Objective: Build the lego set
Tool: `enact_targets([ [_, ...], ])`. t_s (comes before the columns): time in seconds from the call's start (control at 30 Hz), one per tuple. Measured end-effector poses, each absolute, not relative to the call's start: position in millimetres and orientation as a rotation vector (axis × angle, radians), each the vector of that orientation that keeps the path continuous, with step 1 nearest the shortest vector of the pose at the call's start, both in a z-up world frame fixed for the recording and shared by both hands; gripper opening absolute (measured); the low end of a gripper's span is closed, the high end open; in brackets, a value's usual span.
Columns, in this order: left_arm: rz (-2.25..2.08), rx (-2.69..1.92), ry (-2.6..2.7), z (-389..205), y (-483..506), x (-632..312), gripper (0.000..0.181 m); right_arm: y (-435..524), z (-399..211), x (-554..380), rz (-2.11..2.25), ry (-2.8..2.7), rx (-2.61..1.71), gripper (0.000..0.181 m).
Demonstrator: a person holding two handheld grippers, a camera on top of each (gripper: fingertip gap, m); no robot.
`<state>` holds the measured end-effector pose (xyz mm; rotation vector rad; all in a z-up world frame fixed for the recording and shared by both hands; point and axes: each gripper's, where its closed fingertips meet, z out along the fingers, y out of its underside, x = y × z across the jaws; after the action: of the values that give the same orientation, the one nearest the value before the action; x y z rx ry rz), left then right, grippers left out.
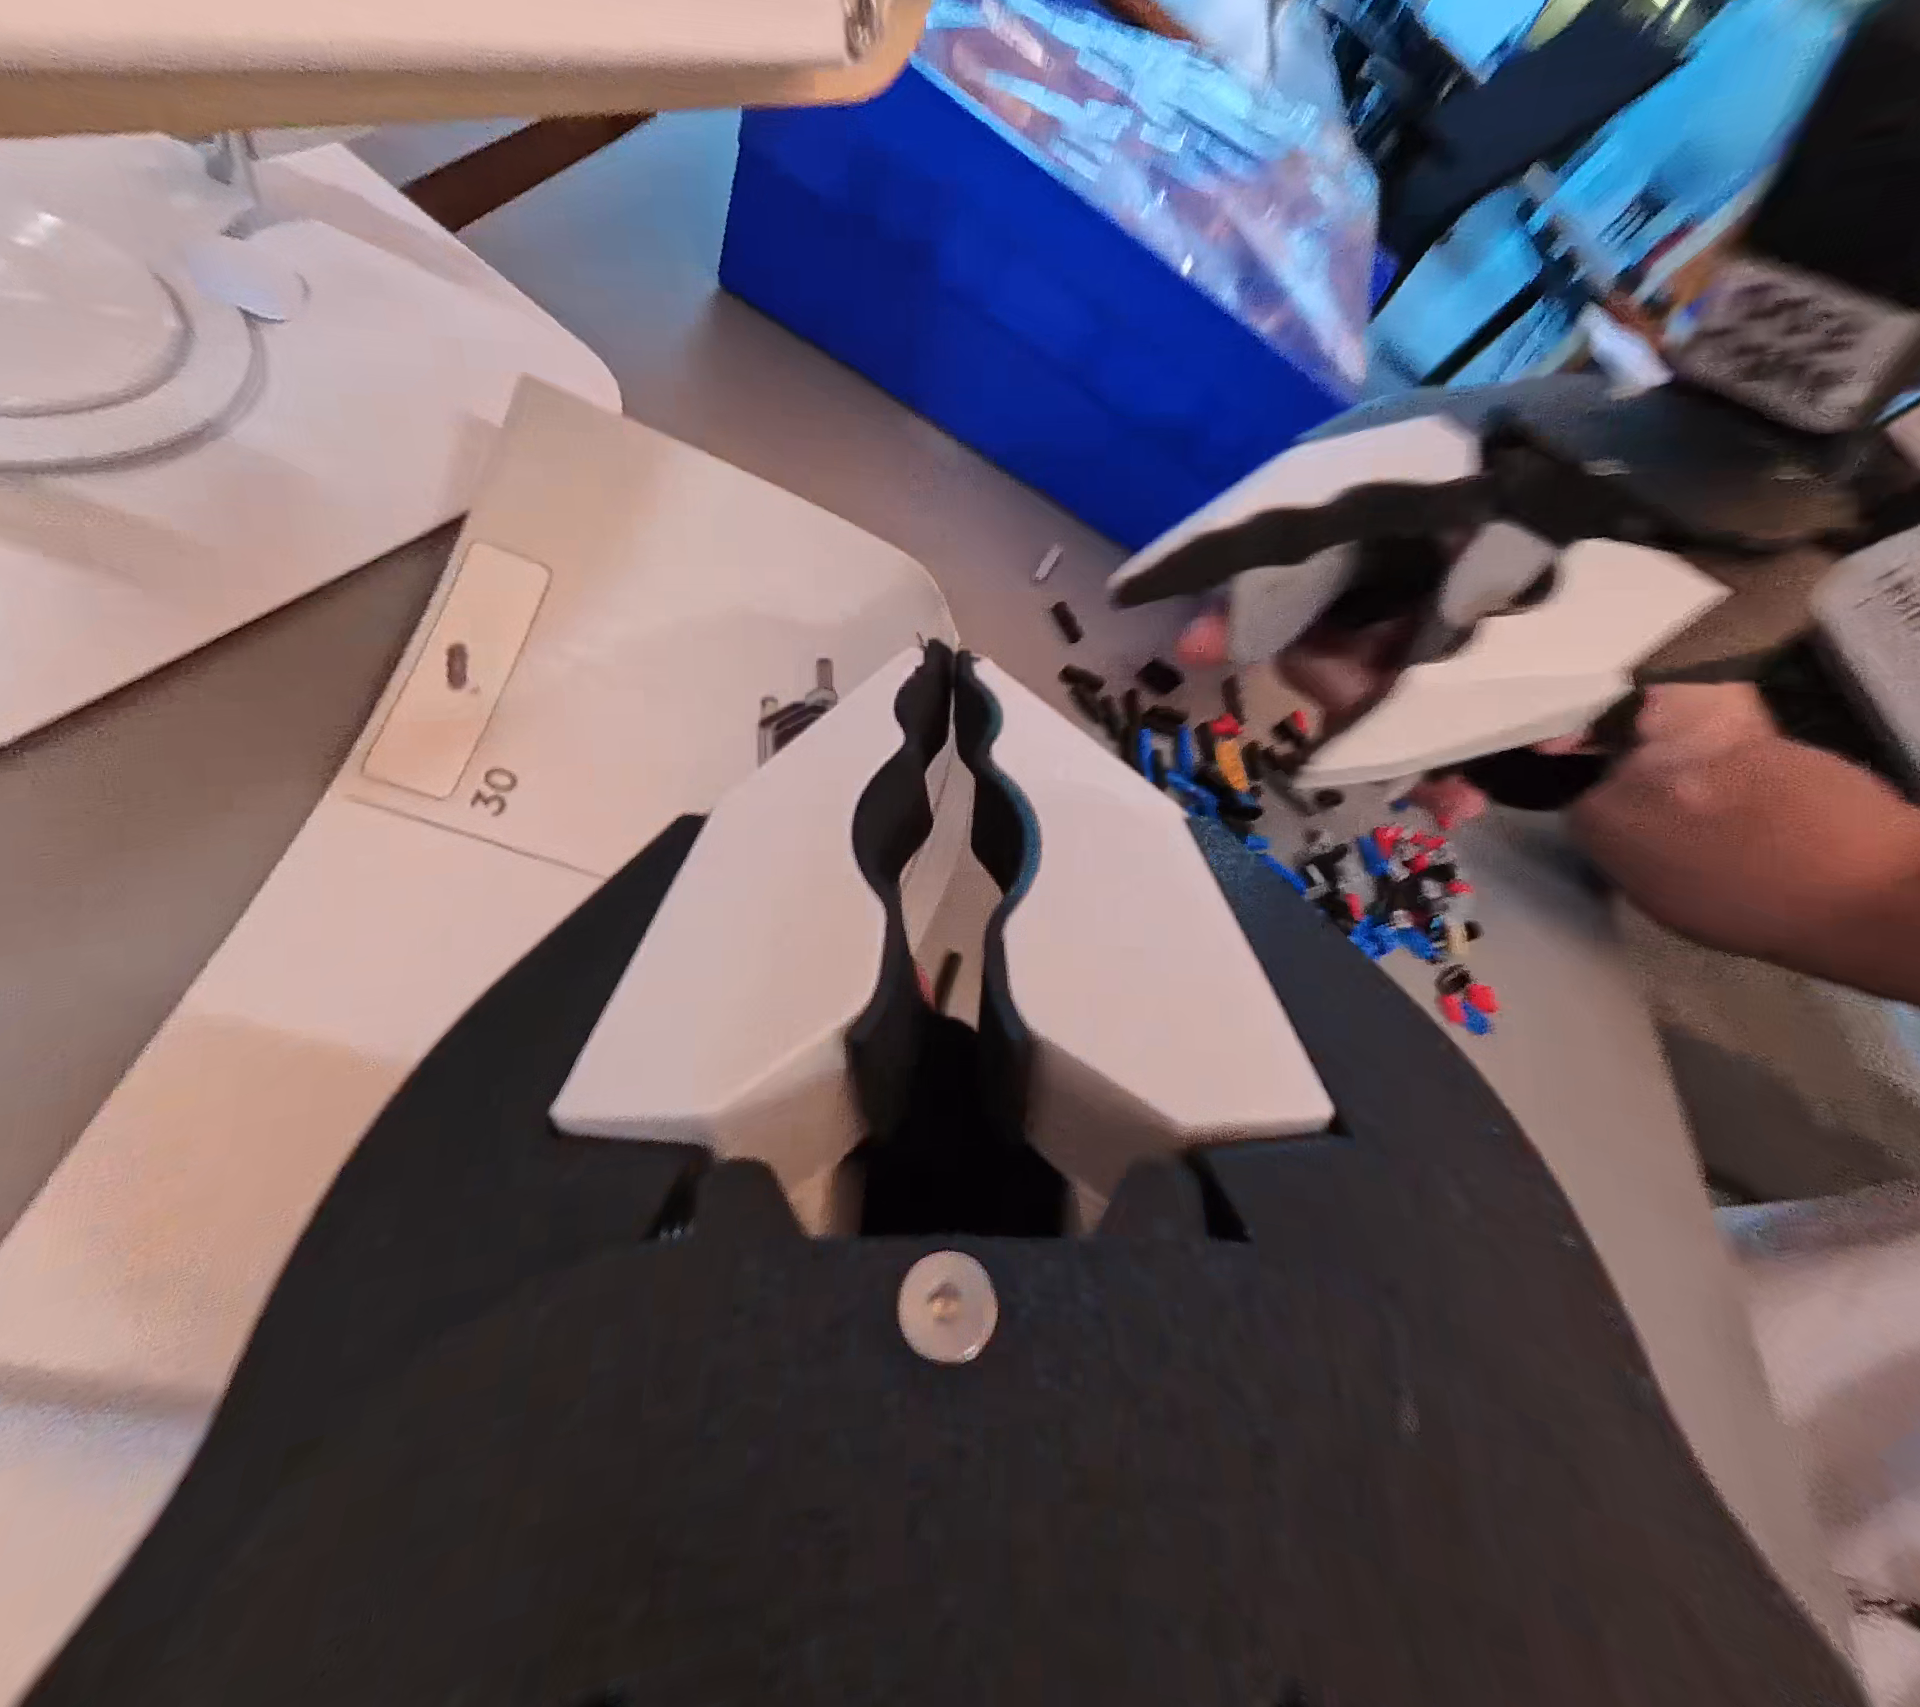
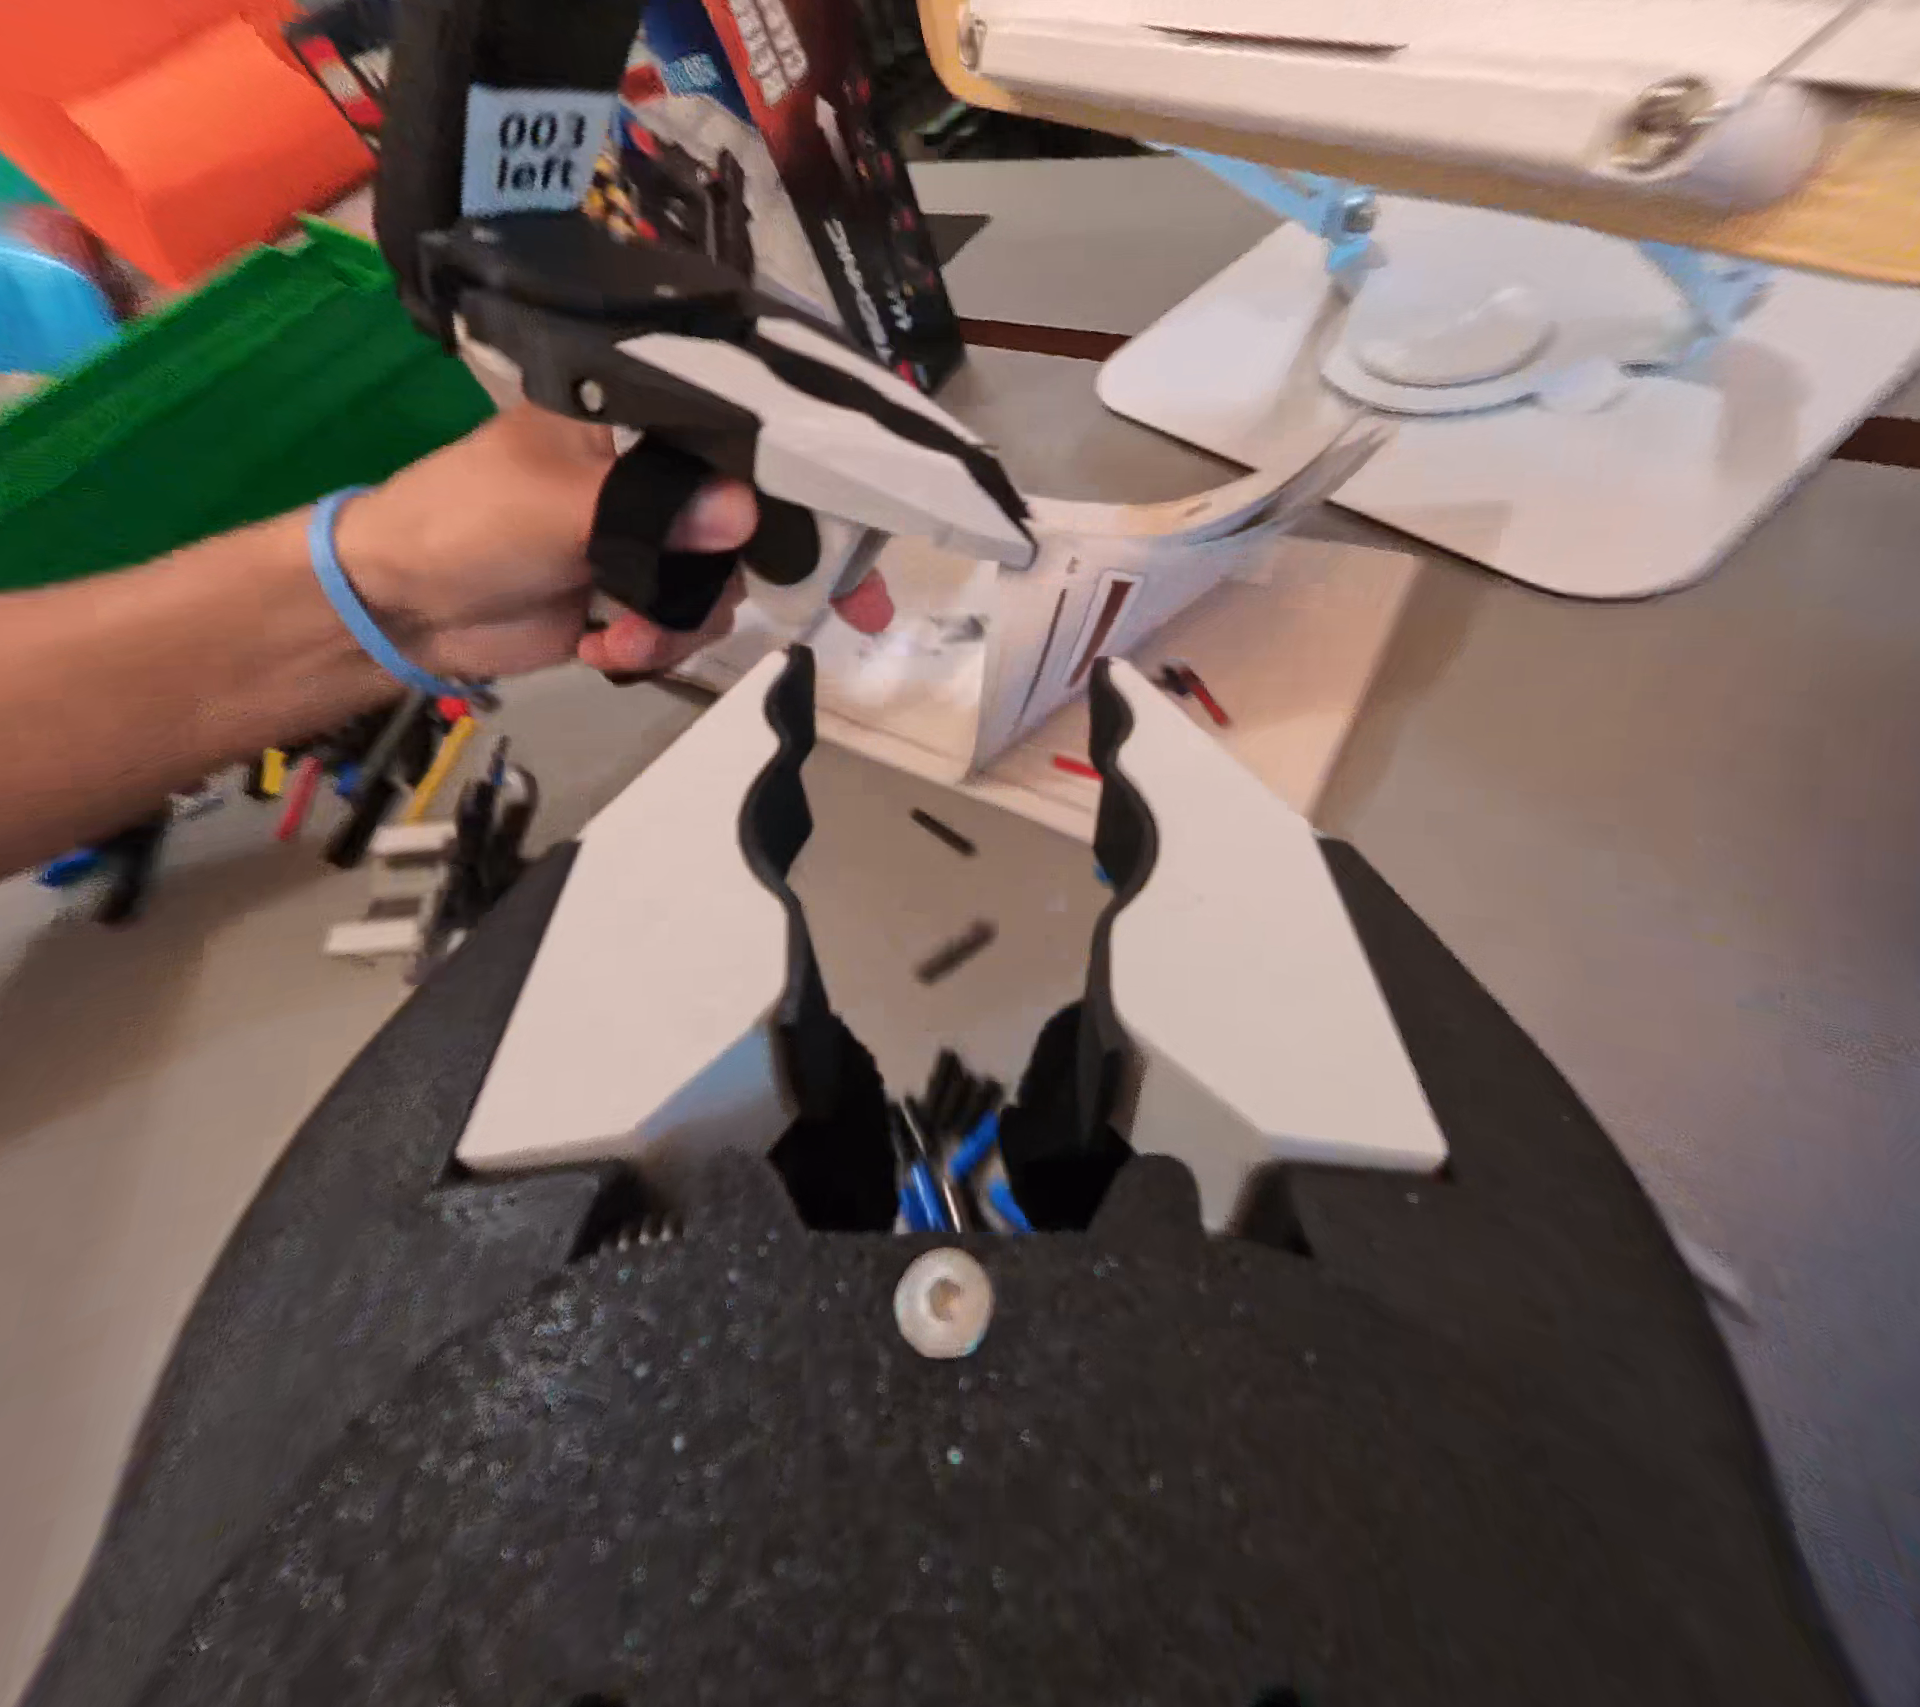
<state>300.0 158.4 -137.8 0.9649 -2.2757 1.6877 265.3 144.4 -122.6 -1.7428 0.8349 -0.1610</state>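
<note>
My left gripper (image 1: 940, 660) is shut on the curled edge of a page of the white instruction booklet (image 1: 644, 577), which lies open on the grey table. In the right wrist view the left gripper (image 2: 1023, 551) lifts that page of the booklet (image 2: 1049, 649). My right gripper (image 2: 945, 681) is open and empty above a pile of small blue and black Lego pins (image 2: 951, 1138). In the left wrist view the right gripper (image 1: 1216, 681) hovers over the scattered black, blue and red pieces (image 1: 1392, 888). Two loose black pins (image 2: 951, 945) lie between its fingers on the table.
A blue box (image 1: 987, 327) stands behind the pieces. A clipboard on a white stand (image 2: 1455, 369) overhangs the booklet. The Lego set box (image 2: 800, 99), a green bin (image 2: 208, 410) and an orange object (image 2: 135, 47) are at the left. More pieces and a small grey-black assembly (image 2: 416, 878) lie under the left forearm. The grippers' ends are close to 5 centimetres from one another.
</note>
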Motion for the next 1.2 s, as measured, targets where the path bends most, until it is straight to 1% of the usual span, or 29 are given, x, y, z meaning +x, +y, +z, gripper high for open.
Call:
enact_targets([
  [0.23,1.875,0.896,-1.841,-92,195,280,0.000,204,-118,287,0.081,0.638,-1.667,0.049],
  [0.4,1.904,0.860,-1.715,-80,207,275,0.000,220,-105,280,0.176,0.518,-1.573,0.028],
  [0.5,1.898,0.863,-1.722,-81,210,274,0.000,223,-106,279,0.173,0.495,-1.574,0.023],
  [0.6,1.901,0.869,-1.729,-83,211,273,0.005,224,-108,278,0.180,0.496,-1.581,0.017],
  [0.63,1.914,0.869,-1.734,-83,212,274,0.005,222,-110,279,0.160,0.504,-1.588,0.010],
  [0.7,1.924,0.863,-1.766,-84,213,273,0.000,221,-111,278,0.137,0.494,-1.601,0.009],
  [0.8,1.921,0.912,-1.861,-92,212,278,0.000,221,-112,276,0.137,0.496,-1.610,0.006],
  [0.87,1.908,0.982,-1.926,-99,213,285,0.000,215,-120,284,0.063,0.536,-1.657,0.004],
  [0.93,1.826,1.099,-2.140,-120,216,294,0.000,200,-130,296,-0.021,0.624,-1.734,0.007],
  [1.0,1.660,1.086,-2.540,-147,215,296,0.010,184,-131,301,-0.122,0.693,-1.814,0.012],
  [1.07,1.445,0.972,-2.951,-171,211,299,0.022,166,-125,305,-0.258,0.773,-1.870,0.015],
  [1.1,1.341,0.901,-3.101,-181,207,301,0.033,157,-124,305,-0.311,0.809,-1.903,0.017],
  [1.17,1.223,0.779,-3.234,-192,189,303,0.041,138,-125,303,-0.415,0.852,-1.981,0.025],
  [1.2,1.205,0.750,-3.241,-195,178,304,0.045,127,-126,304,-0.485,0.876,-2.003,0.025],
])
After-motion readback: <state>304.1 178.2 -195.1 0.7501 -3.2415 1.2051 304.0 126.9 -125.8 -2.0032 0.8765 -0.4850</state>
